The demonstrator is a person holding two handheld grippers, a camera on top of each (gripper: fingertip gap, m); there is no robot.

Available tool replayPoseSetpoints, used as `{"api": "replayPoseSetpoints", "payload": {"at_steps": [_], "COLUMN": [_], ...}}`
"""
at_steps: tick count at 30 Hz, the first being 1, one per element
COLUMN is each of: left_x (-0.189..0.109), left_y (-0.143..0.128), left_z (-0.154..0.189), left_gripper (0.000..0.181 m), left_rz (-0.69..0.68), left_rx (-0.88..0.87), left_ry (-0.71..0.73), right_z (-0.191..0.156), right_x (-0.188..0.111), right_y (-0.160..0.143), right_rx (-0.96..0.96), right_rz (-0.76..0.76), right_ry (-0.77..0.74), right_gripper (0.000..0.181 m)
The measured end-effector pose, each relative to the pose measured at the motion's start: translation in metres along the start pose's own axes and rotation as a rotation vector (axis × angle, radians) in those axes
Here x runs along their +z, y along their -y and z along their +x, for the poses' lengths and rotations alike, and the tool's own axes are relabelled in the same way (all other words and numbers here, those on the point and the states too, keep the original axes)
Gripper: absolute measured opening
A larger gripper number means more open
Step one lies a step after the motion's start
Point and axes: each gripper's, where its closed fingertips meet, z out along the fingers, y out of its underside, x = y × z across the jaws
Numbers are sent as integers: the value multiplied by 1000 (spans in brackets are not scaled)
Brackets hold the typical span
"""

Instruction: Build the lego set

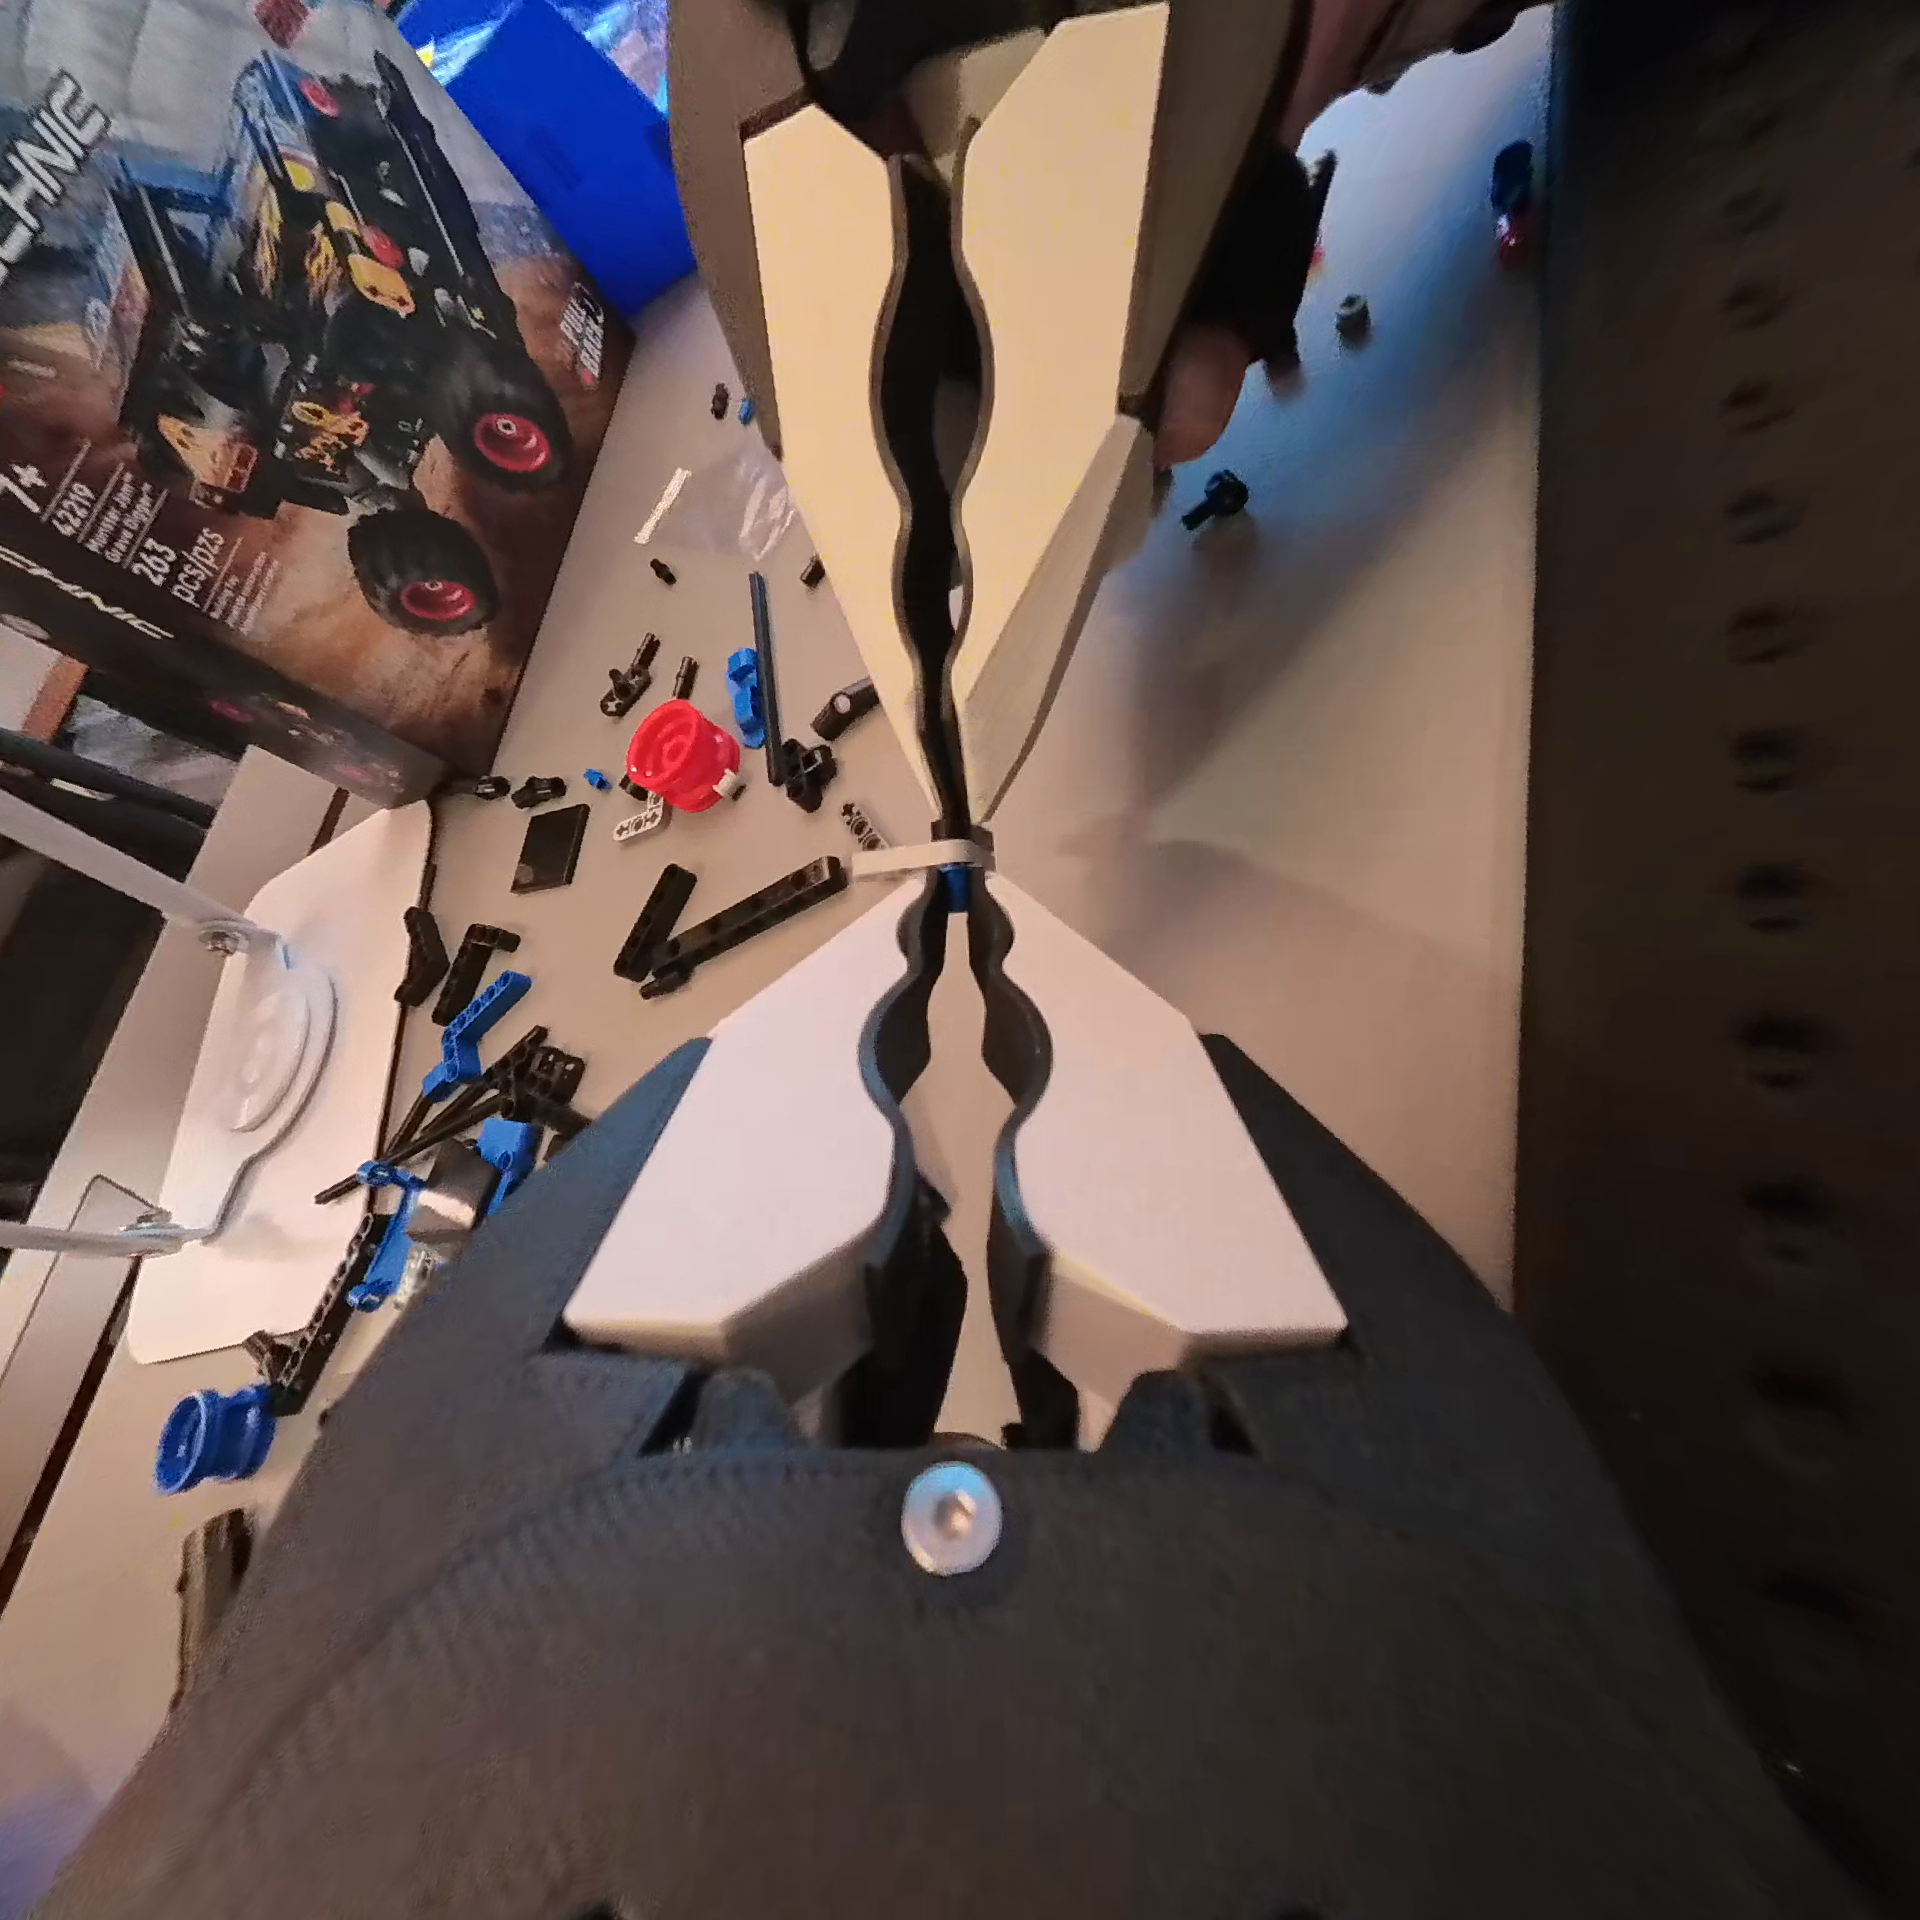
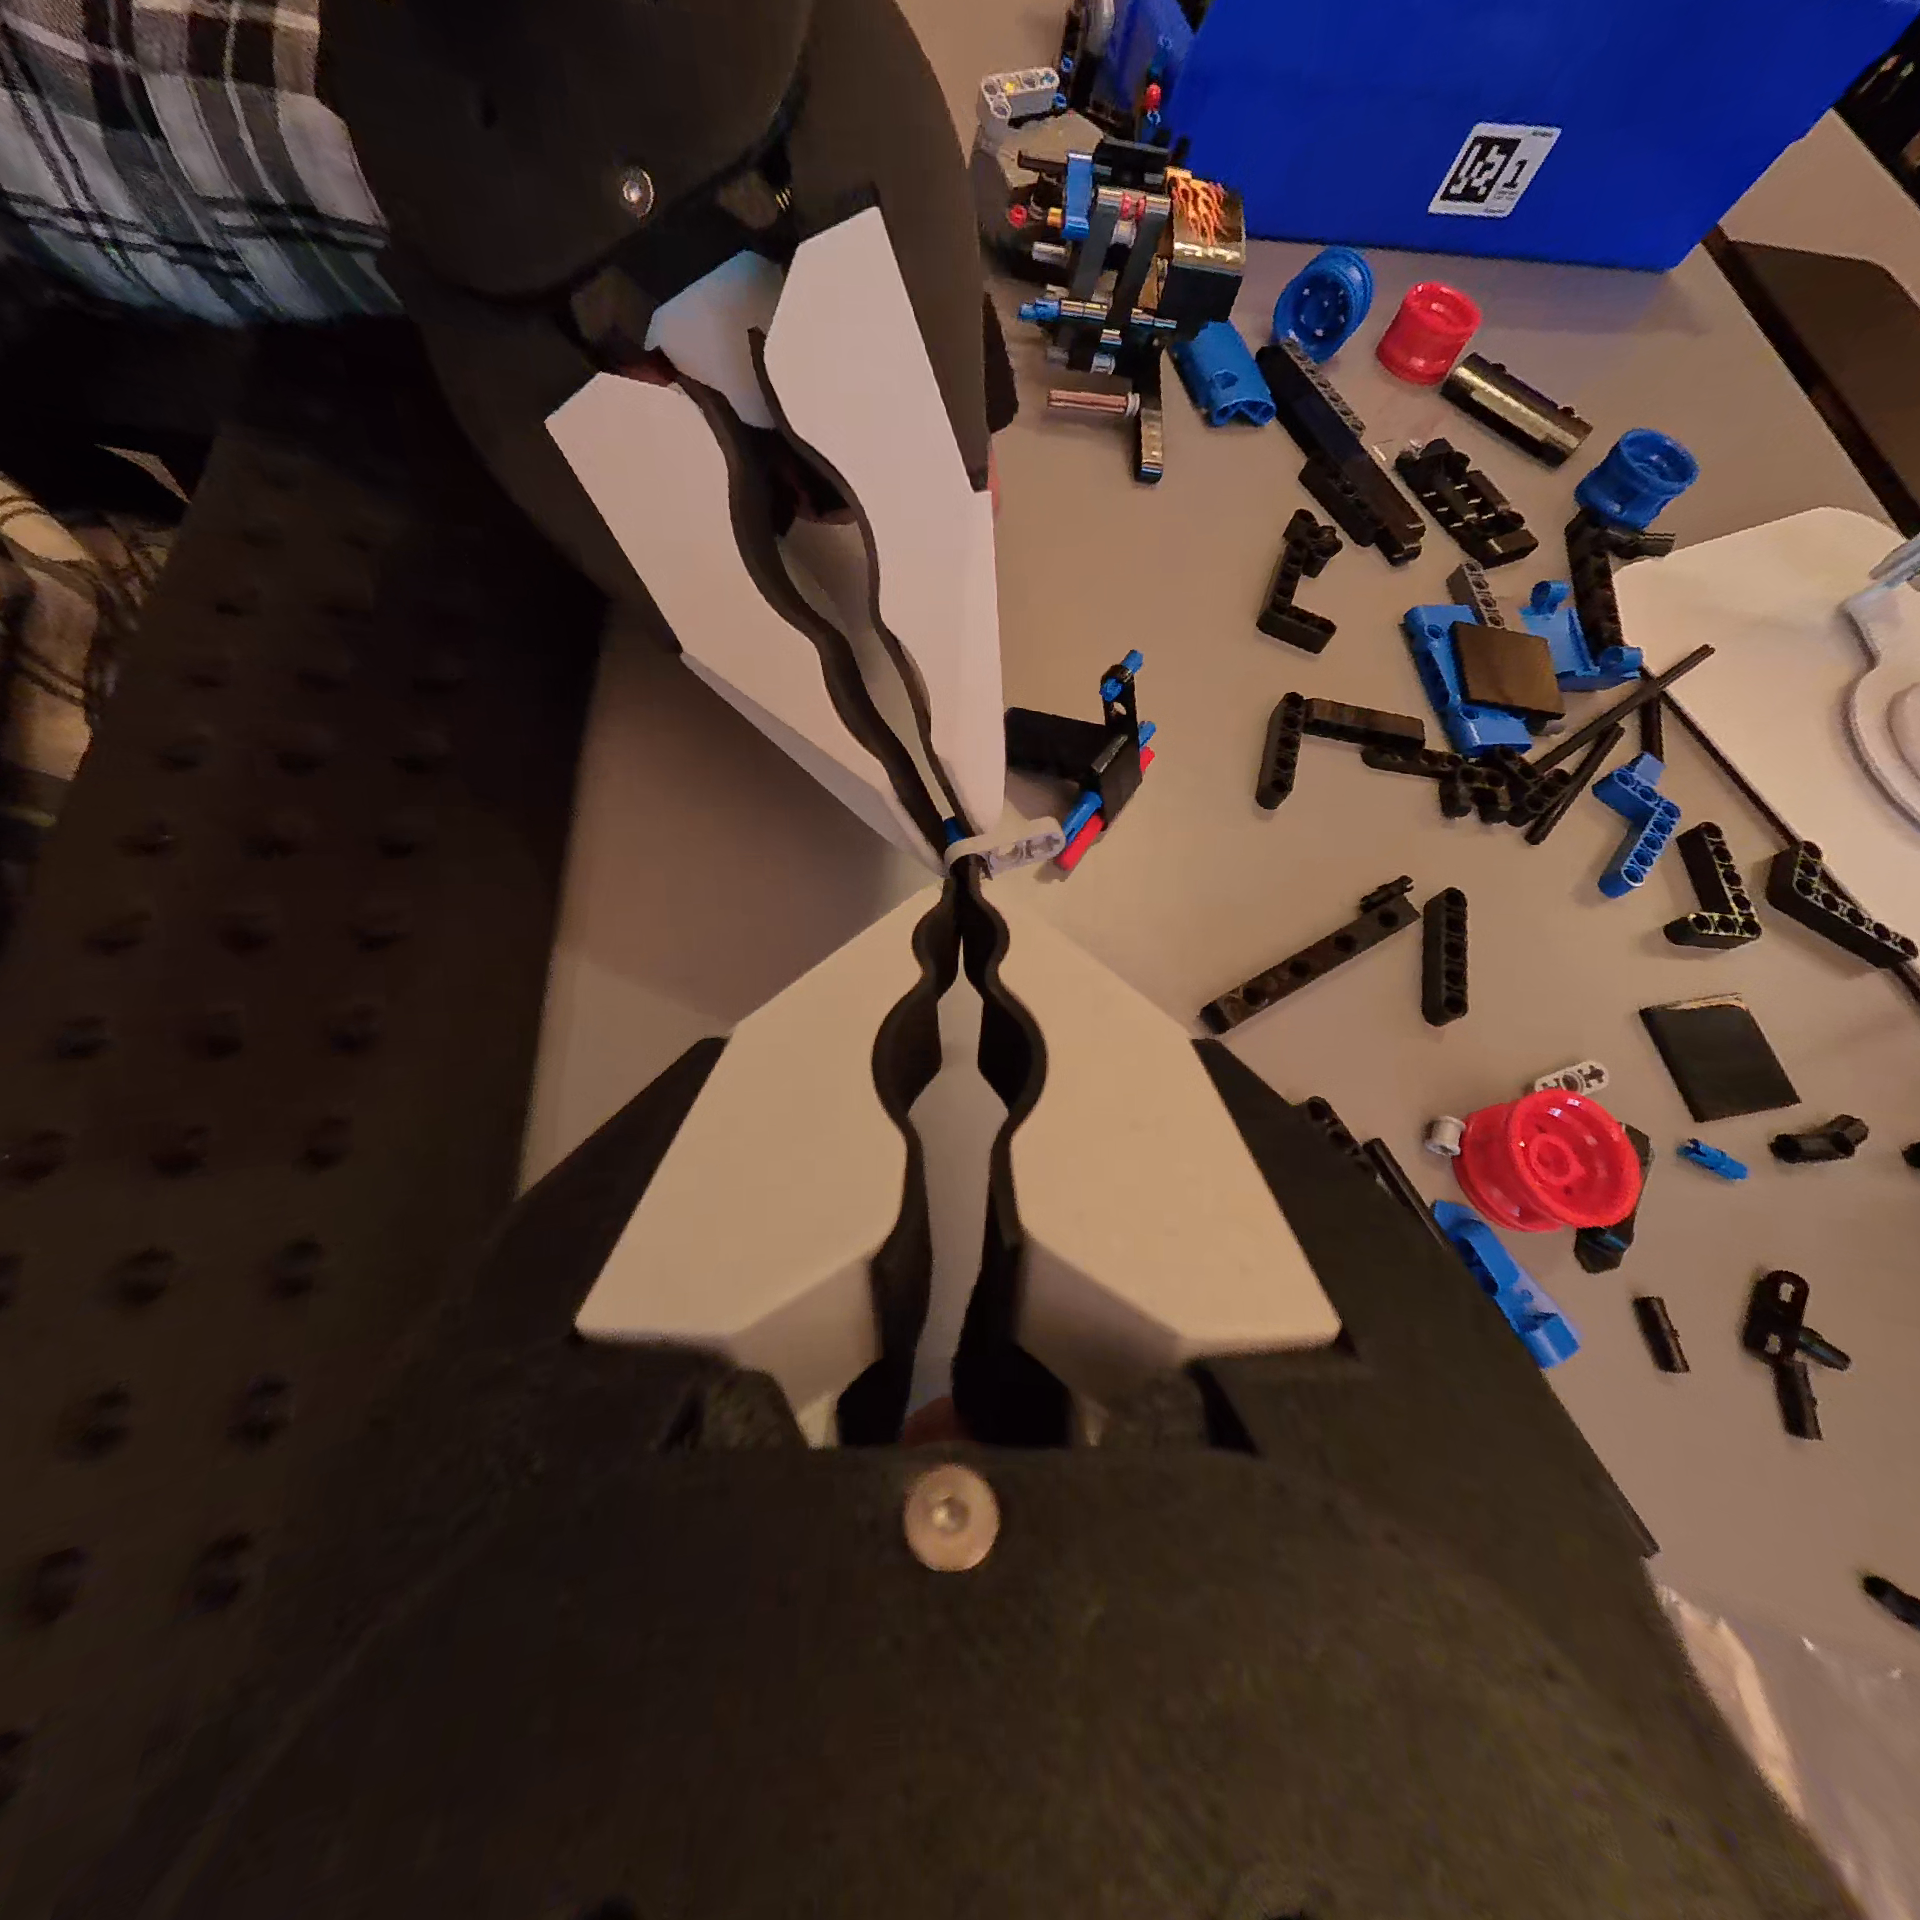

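My left gripper (image 1: 956, 914) is shut on a small blue pin (image 1: 956, 889). My right gripper (image 1: 951, 821) meets it tip to tip from the far side. It is shut on the end of a thin light grey beam (image 1: 906, 861). The pin sits at the beam's end hole. In the right wrist view my right gripper (image 2: 961, 894) is at the bottom and the left gripper (image 2: 951, 821) comes in from above. The grey beam (image 2: 1018, 847) sticks out to the right there. Both are held above the grey table (image 1: 1247, 831).
The set's box (image 1: 260, 416) and a blue bin (image 2: 1507, 125) stand on the table. A part-built model (image 2: 1132, 249) is by the bin. A small sub-assembly (image 2: 1091, 758), a red wheel hub (image 2: 1548, 1158) and several loose pieces lie about. A black perforated board (image 2: 260, 935) runs alongside. Less than 4 cm separates the two grippers' tips. The red wheel hub (image 2: 1548, 1158) is about 15 cm from both grippers' fingertips. It is also in sight in the left wrist view (image 1: 676, 746).
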Motion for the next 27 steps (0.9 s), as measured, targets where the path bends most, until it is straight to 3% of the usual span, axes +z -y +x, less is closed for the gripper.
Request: {"api": "replayPoseSetpoints", "payload": {"at_steps": [7, 10, 13, 17, 21, 27], "left_x": [3, -3, -7, -8, -8, -11], "left_y": [-2, 10, 14, 18, 21, 32], "left_z": [-1, -11, -24, -29, -35, -43], "left_gripper": [0, 1, 1, 1, 1, 1], "left_rz": [-11, 77, 148, 214, 260, 337], "left_rx": [-16, -138, -302, -483, -604, -658], "left_ry": [4, 14, 0, -65, -92, -75], "right_z": [3, 9, 17, 21, 31, 39], "right_x": [1, -10, -12, -14, -16, -19], "right_y": [-4, 10, 10, 18, 21, 22], "right_rx": [37, 35, -13, -122, -215, -223], "right_rz": [-4, 80, 59, 61, 36, 25], "right_ry": [11, -30, -100, -202, -325, -390], "right_gripper": [0, 0, 19, 8, 0, 16]}}
